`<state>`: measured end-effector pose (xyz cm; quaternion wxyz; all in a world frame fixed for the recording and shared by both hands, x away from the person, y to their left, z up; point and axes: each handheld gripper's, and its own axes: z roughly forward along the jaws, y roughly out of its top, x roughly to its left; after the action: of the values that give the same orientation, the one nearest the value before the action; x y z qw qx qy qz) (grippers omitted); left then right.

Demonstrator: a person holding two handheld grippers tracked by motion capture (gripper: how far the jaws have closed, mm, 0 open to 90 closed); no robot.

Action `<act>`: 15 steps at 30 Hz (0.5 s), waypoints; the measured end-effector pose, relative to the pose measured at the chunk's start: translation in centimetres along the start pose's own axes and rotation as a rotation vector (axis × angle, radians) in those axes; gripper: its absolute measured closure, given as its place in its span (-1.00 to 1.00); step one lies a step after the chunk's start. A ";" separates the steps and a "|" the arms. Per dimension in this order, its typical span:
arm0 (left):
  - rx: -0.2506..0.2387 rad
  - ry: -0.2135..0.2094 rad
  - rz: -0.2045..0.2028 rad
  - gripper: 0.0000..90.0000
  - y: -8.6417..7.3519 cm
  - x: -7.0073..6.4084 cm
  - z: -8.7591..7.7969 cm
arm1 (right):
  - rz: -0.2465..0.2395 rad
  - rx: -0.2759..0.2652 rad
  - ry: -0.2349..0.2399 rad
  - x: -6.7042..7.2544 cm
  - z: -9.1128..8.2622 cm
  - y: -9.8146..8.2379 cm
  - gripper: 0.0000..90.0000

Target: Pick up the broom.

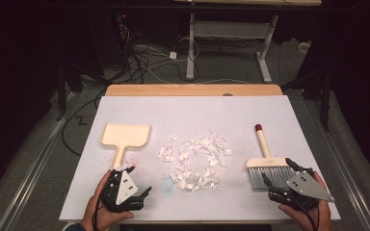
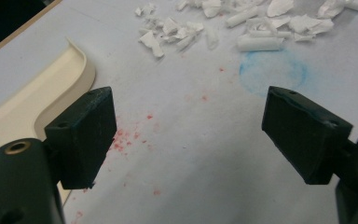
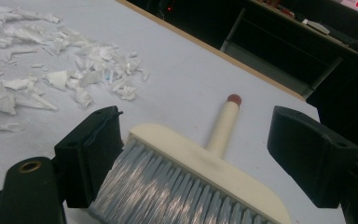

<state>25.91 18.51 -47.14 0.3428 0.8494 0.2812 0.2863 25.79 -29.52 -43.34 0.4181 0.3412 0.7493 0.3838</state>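
Hovering at the near edge of the white table [image 1: 125, 108], both tools stand wide with nothing between the pads. The left gripper [image 1: 134, 185] sits by the handle of the cream dustpan [image 1: 125, 136], which lies flat at the left; the right gripper [image 1: 279, 174] has its jaws spread either side of the grey bristles of the brush [image 1: 268, 166], whose handle points away toward the far edge. Between them lies the heap of torn paper scraps [image 1: 196, 162]. The risk I see is a grab on the bristles rather than the head or handle — soft hairs would let the brush twist or slip. A careless sweep could also scatter the light scraps past the dustpan — even off the table.
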 end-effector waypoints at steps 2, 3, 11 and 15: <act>0.000 -0.007 -0.006 -0.62 -0.1 0.0 -0.1 | -0.002 0.002 0.002 0.0 0.1 0.0 -0.59; 0.000 -0.007 -0.001 -0.62 -0.1 -0.1 0.0 | -0.005 0.003 0.000 0.0 0.1 0.0 -0.59; 0.005 -0.024 0.012 -0.62 0.0 -0.2 0.2 | -0.032 0.034 -0.006 -0.2 0.3 0.0 -0.60; 0.013 -0.025 0.021 -0.62 0.0 -0.4 0.1 | -0.006 0.055 -0.023 -1.0 0.6 0.0 -0.57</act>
<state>25.66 18.21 -47.29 0.3378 0.8581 0.2697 0.2773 26.76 -30.15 -43.21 0.4183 0.3549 0.7557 0.3578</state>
